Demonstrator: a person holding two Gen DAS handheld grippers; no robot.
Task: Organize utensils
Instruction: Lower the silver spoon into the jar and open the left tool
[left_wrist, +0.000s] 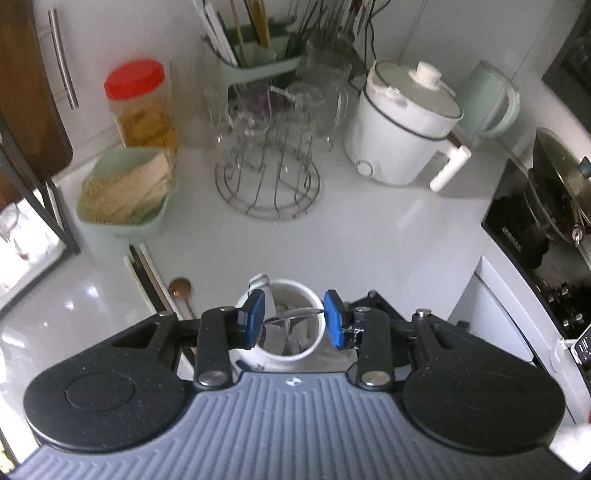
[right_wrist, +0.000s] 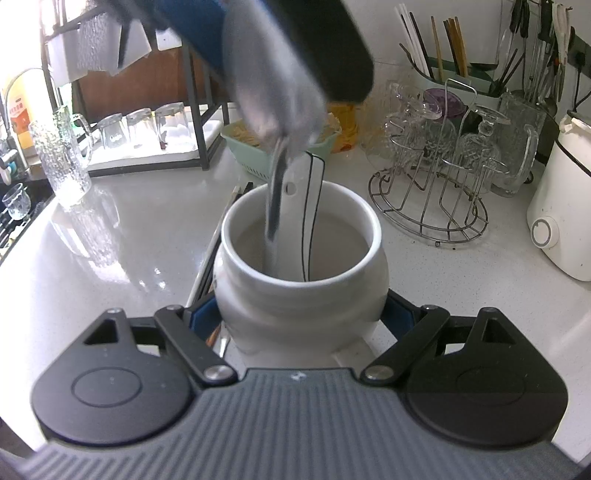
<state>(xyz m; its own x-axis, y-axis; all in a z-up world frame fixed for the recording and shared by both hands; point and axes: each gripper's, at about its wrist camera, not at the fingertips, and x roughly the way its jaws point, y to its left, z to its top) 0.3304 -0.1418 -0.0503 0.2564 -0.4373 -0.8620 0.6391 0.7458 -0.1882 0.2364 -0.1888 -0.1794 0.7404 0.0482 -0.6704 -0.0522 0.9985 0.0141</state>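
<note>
The white ceramic jar (right_wrist: 295, 295) sits on the pale counter (left_wrist: 369, 229), near its front edge, and it's what everything else is gathered around. There are 2 utensils in it. One is a white ceramic spoon (right_wrist: 310, 206) with a thin dark outline, leaning against the far side of the rim. The other is a metal spoon (right_wrist: 275, 199) standing handle-down with its bowl sticking up above the rim.

The right gripper (right_wrist: 299, 317) is low around the jar's belly. Its fingers are spread wide, with a blue pad (right_wrist: 201, 317) pressed against each side, so it's got the jar clamped.

The left gripper (left_wrist: 294, 315) hangs right over the jar's mouth, and its blue pads (left_wrist: 255, 310) are well apart. The metal spoon's bowl is in the gap between them. The tip looks like it's right at the right-hand pad, but the jaws aren't squeezing it. The right wrist view is pretty blurry up there, so I can't tell more than that.

Just left of the jar, a few chopsticks (left_wrist: 144, 273) and a brownish spoon (left_wrist: 181, 288) are lying flat on the counter. Further back there's:
- a mint green basket (left_wrist: 125, 192) full of wooden sticks
- a wire rack (left_wrist: 266, 177) with glasses hung upside down
- a jar with a red lid (left_wrist: 136, 103)
- a white electric cooker (left_wrist: 402, 125) off to the right
</note>
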